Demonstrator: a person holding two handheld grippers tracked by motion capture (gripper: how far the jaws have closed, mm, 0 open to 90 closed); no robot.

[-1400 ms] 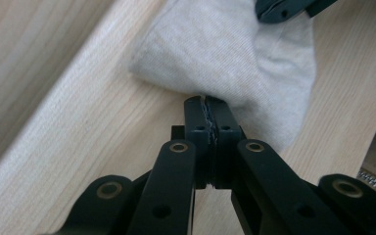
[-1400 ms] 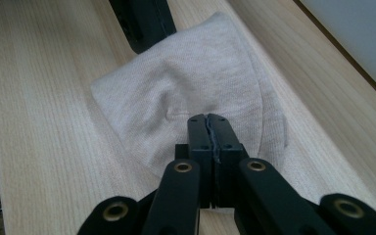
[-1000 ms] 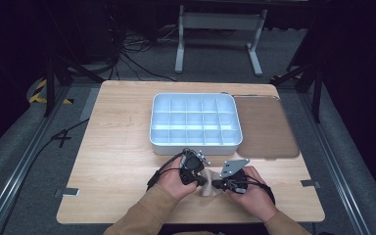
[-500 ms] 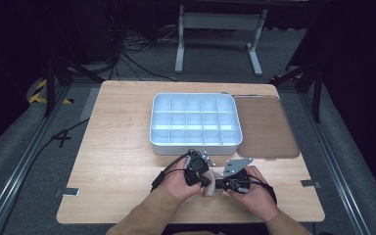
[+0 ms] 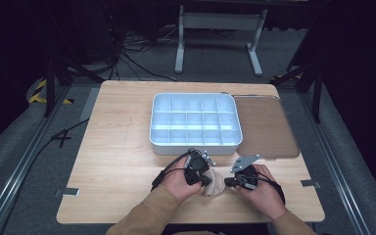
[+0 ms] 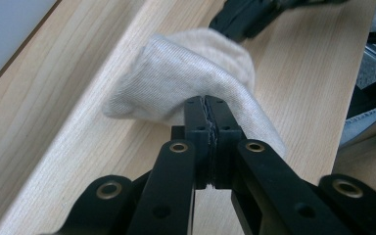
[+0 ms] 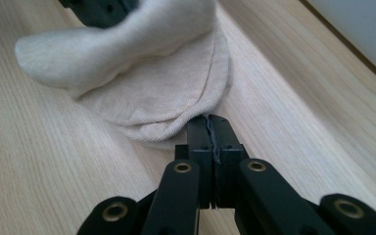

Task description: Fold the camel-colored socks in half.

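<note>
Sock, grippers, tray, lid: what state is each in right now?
Sock: bunched on the table, pinched at two edges.
Left gripper: shut on sock.
Right gripper: shut on sock.
Tray: open, compartments look empty.
Lid: off, lying flat beside the tray.

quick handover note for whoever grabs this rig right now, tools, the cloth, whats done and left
Left tool: shut on the beige cloth, pinching a fold.
Right tool: jaws shut at the cloth's hem; whether it holds fabric is unclear.
Cloth: bunched on the table between both hands, near the front edge.
Compartment tray: white, behind the cloth, looks empty.
Done: cloth gripped.
Left: probably folding it, then placing it.
</note>
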